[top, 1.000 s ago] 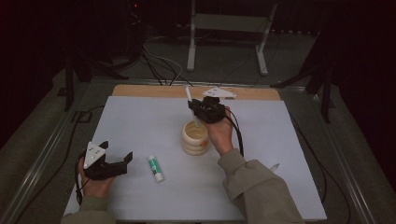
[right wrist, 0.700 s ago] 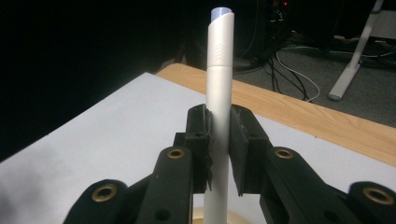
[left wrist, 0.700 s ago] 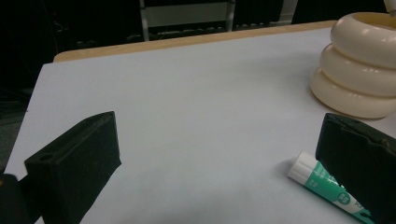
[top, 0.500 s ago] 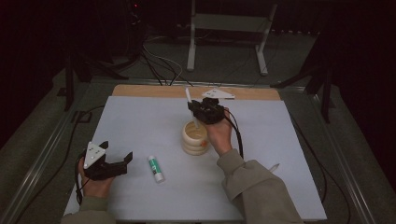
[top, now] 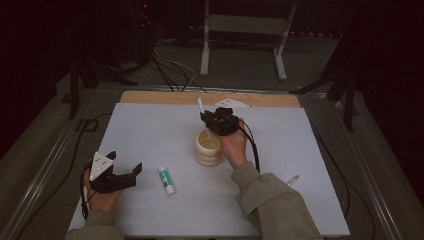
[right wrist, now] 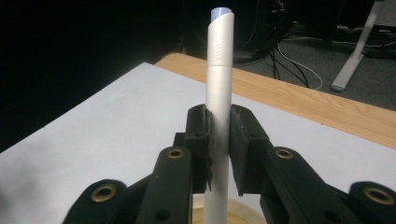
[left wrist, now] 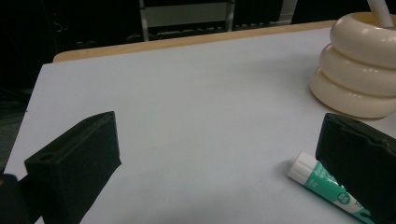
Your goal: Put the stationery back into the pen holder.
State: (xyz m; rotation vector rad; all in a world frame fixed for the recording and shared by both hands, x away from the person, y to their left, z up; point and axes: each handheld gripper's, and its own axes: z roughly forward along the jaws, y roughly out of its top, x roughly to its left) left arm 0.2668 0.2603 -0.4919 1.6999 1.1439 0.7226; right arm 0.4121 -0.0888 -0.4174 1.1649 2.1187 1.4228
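A cream ribbed holder (top: 208, 148) made of stacked rings stands mid-table; it also appears at the upper right of the left gripper view (left wrist: 357, 70). My right gripper (top: 209, 121) hovers over it, shut on a white pen (right wrist: 219, 93) whose lower end dips into the holder's mouth. The pen (top: 201, 112) leans up and away from the holder. My left gripper (top: 125, 167) rests open near the table's front left, nothing between its jaws. A green and white glue stick (top: 167, 180) lies just right of it, partly behind one jaw (left wrist: 327, 184).
The white tabletop (top: 150, 130) has a wooden strip (top: 160, 96) along its far edge. A small white object (top: 233, 103) lies at the far edge behind the right gripper. Another slim pen-like item (top: 292, 180) lies by the right sleeve. Cables and a metal stand (top: 240, 35) sit beyond the table.
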